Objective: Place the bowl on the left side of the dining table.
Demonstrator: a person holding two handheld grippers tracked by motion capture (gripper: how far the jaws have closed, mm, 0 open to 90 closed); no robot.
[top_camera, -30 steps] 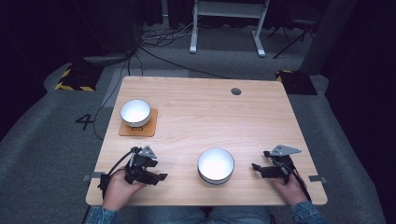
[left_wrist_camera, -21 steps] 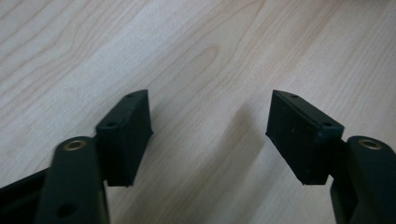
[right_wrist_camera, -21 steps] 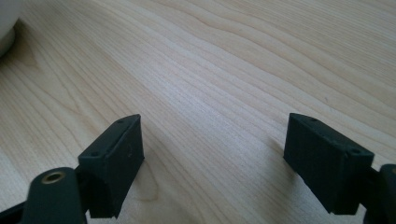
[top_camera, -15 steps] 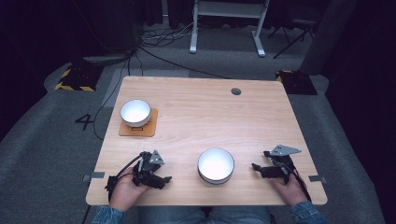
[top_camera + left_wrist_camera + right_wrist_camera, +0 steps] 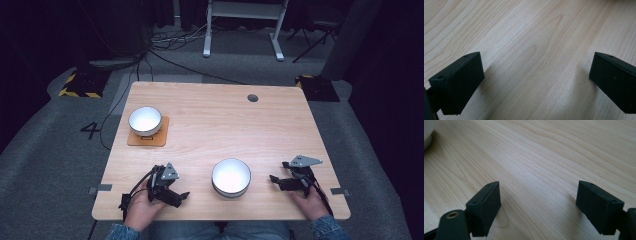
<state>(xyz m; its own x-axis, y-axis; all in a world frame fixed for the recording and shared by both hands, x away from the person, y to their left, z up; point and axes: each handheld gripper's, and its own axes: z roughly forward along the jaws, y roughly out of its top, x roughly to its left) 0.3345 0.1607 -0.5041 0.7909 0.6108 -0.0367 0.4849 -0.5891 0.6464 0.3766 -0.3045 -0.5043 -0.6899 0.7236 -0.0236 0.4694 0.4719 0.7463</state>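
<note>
High view first: the near bowl (image 5: 231,178) sits on the table (image 5: 220,120) between both grippers, touched by neither. The left gripper (image 5: 181,197) lies low at the front edge, its jaws just now spreading wide over bare wood. The right gripper (image 5: 273,178) gapes too, nothing inside. Another bowl (image 5: 145,120) rests on a coaster (image 5: 161,136).

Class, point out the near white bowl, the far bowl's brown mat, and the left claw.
Near white bowl (image 5: 231,176), high view, its inside.
Brown mat (image 5: 162,130), high view, right edge.
Left claw (image 5: 181,198), high view, between its fingertips.
</note>
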